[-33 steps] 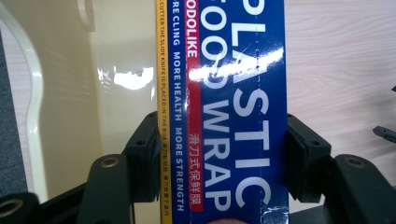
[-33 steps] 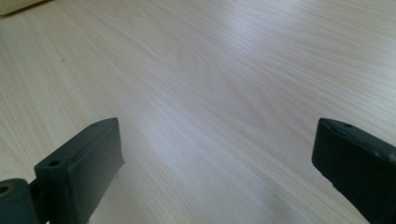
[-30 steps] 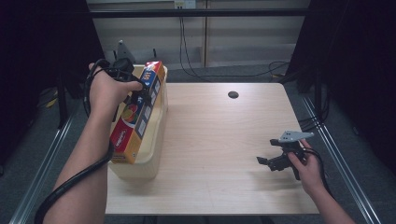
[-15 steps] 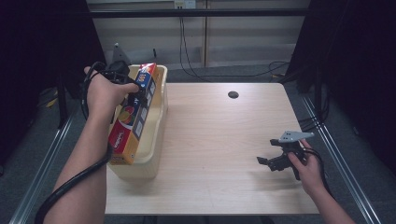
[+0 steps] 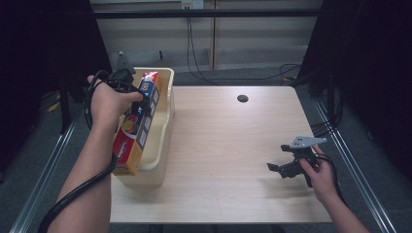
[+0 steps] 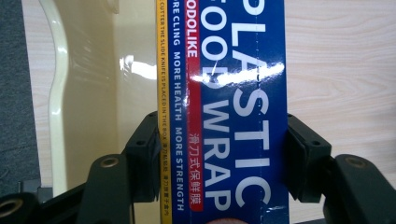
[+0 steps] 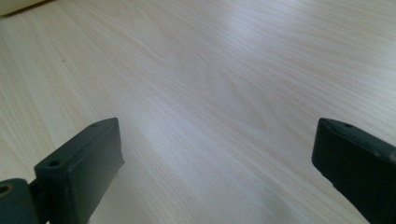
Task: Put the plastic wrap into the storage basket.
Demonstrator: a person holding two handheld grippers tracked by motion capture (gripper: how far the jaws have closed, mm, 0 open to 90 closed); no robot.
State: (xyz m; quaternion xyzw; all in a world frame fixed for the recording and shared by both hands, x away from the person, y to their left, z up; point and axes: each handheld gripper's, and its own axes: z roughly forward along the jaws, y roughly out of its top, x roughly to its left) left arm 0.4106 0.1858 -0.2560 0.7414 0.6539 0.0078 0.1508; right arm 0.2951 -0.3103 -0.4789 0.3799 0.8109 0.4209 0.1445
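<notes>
Currently the left gripper (image 5: 138, 97), upper left of the high view, is clamped across a long plastic wrap box (image 5: 137, 124). Box rides tilted over the cream bin (image 5: 167, 104) at the table's (image 5: 223, 141) left edge, its near end at or past the bin's front rim. Left gripper view: both jaws press the box's sides, bin wall behind. Right gripper (image 5: 284, 168), lower right, rests on bare tabletop, jaws spread wide, nothing between them. Risk, as I judge it: grip sits near one end, so the long box could pivot or slip. The low end may catch the rim and tip the bin.
</notes>
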